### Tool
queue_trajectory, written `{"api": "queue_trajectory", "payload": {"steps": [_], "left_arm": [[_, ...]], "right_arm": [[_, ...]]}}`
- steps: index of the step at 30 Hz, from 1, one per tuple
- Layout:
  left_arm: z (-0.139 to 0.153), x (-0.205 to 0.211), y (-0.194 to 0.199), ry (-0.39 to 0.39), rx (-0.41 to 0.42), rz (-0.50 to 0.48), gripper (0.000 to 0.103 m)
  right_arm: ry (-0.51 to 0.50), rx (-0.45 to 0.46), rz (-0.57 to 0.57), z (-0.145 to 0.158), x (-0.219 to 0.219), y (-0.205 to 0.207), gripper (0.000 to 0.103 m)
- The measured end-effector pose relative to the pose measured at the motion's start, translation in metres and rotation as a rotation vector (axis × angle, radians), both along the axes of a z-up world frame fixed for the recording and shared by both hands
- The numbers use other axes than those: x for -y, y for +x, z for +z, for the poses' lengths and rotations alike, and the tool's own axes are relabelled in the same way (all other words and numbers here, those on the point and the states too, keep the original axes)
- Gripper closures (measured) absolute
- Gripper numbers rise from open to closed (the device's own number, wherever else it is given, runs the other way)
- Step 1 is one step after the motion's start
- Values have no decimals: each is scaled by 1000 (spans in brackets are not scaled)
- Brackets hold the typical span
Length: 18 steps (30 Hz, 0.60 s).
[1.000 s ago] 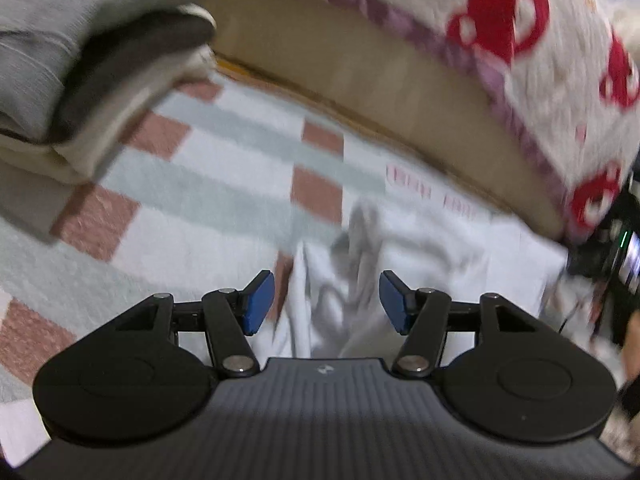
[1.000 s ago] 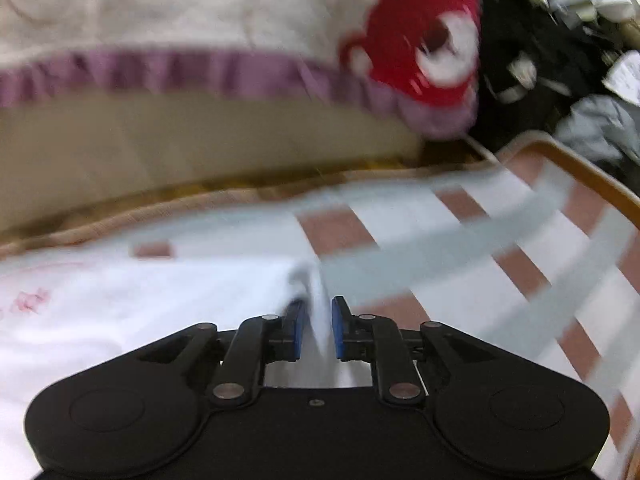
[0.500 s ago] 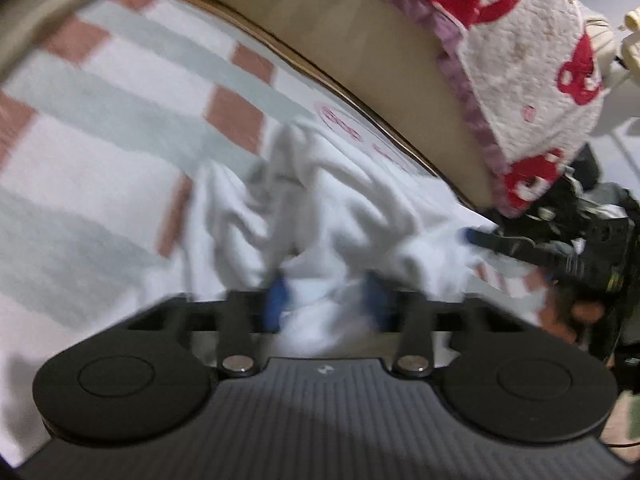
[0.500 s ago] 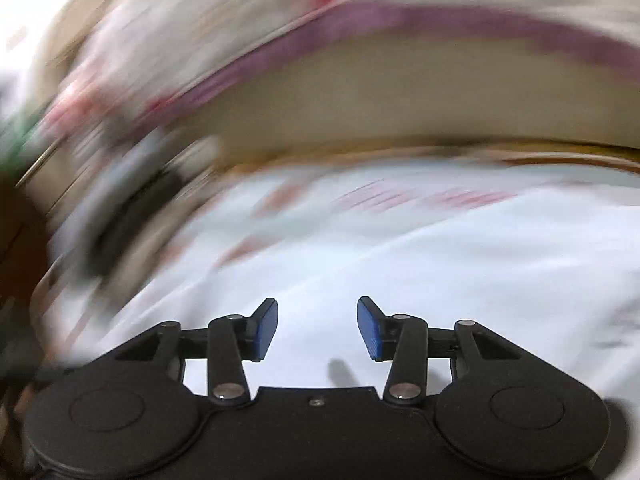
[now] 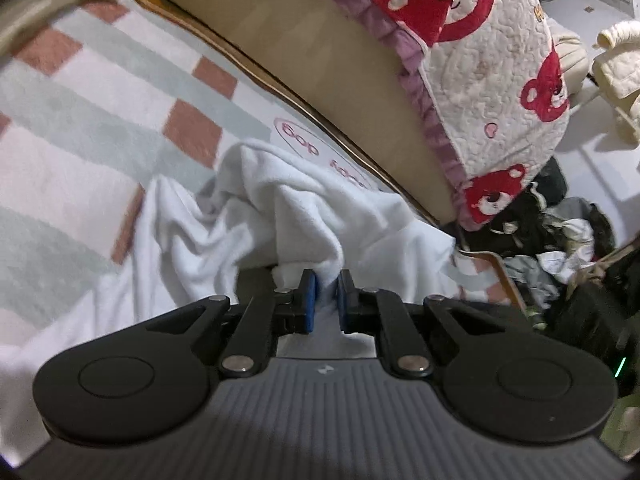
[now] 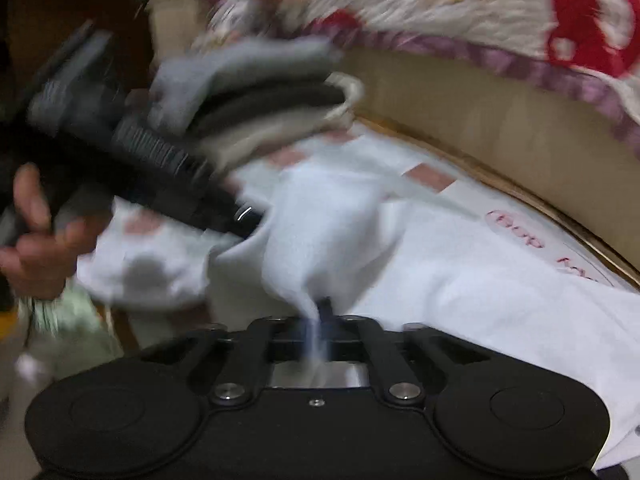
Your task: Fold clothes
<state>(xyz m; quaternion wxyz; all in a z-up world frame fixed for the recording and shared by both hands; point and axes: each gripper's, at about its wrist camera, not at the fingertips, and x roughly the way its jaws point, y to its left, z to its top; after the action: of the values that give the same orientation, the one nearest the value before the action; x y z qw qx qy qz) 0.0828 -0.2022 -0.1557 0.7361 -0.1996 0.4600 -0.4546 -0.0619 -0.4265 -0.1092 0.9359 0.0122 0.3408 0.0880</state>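
A crumpled white garment (image 5: 280,208) with pink lettering lies on a checked blanket (image 5: 80,120). My left gripper (image 5: 326,280) has a raised fold of it between its blue pads, and the jaws are closing on the cloth. In the right wrist view the same white garment (image 6: 460,280) spreads to the right, and my right gripper (image 6: 320,312) is shut on a bunched fold that rises from its tips. There the left gripper's body (image 6: 160,160) reaches into the cloth just to the left, held by a hand (image 6: 40,240).
A stack of folded grey and cream clothes (image 6: 256,88) sits at the back left on the blanket. A quilt with red bears (image 5: 480,60) hangs over a tan bed side (image 5: 320,40) behind. Loose dark and white clothes (image 5: 560,240) lie heaped at the right.
The left jaws went from wide open to closed on a fold of the white garment. The right gripper let go, swung left across the garment and shut on a new fold.
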Motion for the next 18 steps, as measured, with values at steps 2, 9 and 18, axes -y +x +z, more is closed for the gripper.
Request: {"api": "queue_trajectory", "payload": {"steps": [2, 9, 18], "left_arm": [[4, -3, -4, 30, 46, 19, 87], [8, 6, -26, 90, 155, -43, 56], [-2, 55, -11, 131, 233, -153, 89]], "right_arm": [[77, 25, -119, 6, 31, 0, 100], [147, -35, -438, -5, 110, 2, 100], [384, 41, -468, -4, 139, -11, 98]]}}
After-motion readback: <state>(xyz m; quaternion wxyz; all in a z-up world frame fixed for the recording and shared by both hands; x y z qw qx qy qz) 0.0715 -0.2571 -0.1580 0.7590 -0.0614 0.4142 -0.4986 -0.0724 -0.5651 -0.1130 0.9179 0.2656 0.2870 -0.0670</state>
